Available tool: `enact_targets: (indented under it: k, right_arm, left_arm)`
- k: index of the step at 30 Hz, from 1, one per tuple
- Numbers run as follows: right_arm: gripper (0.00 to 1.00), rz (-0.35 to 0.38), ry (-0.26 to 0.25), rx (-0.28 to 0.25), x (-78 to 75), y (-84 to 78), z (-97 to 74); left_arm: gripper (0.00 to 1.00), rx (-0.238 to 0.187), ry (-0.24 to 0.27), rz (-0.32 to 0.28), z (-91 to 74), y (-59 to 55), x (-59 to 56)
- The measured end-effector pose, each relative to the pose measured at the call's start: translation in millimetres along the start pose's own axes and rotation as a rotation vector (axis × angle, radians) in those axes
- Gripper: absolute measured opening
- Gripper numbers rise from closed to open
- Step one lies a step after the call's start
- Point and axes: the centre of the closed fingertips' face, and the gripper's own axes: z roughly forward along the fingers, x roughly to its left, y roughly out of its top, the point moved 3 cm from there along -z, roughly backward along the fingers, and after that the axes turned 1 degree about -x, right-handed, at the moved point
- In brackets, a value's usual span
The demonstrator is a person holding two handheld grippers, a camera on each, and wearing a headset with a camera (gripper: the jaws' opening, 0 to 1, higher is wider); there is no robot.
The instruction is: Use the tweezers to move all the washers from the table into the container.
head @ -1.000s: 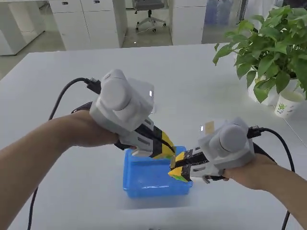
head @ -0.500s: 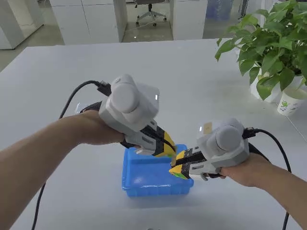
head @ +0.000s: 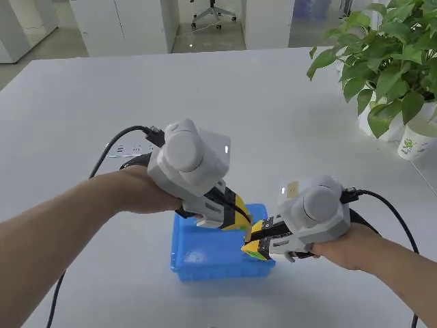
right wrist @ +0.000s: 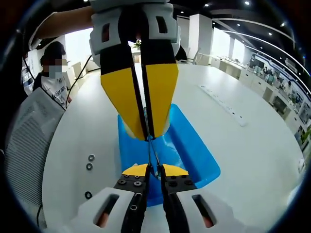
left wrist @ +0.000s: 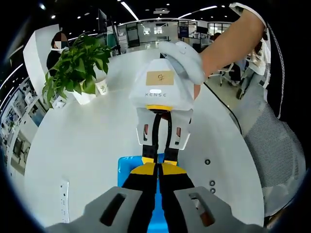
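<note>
Lying beside container: washers; plant beyond.

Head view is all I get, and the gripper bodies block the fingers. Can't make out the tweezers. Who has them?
Observer: In the right gripper view the tweezers bridge both grippers. The left gripper is shut on one end and the right gripper is shut on the other, above the blue container.
Operator: Washers?
Observer: Three washers lie on the table beside the container, clear of both grippers.
</note>
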Motion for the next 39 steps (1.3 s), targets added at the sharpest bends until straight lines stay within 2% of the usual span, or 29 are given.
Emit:
enact_targets:
  k: [8, 23, 39]
  right_arm:
    - [0.11, -0.016, 0.016, 0.016, 0.9, -5.4, 4.9]
    - [0.12, -0.029, 0.023, 0.027, -1.1, -5.8, 7.8]
    - [0.12, -0.036, 0.021, 0.021, -1.5, -2.0, 3.6]
  left_arm:
    - [0.04, 0.003, -0.006, -0.01, 4.6, -5.0, -1.3]
    - [0.04, -0.002, -0.008, -0.012, 6.6, -7.3, 1.4]
    - [0.05, -0.011, -0.005, -0.024, 0.9, -4.0, 2.0]
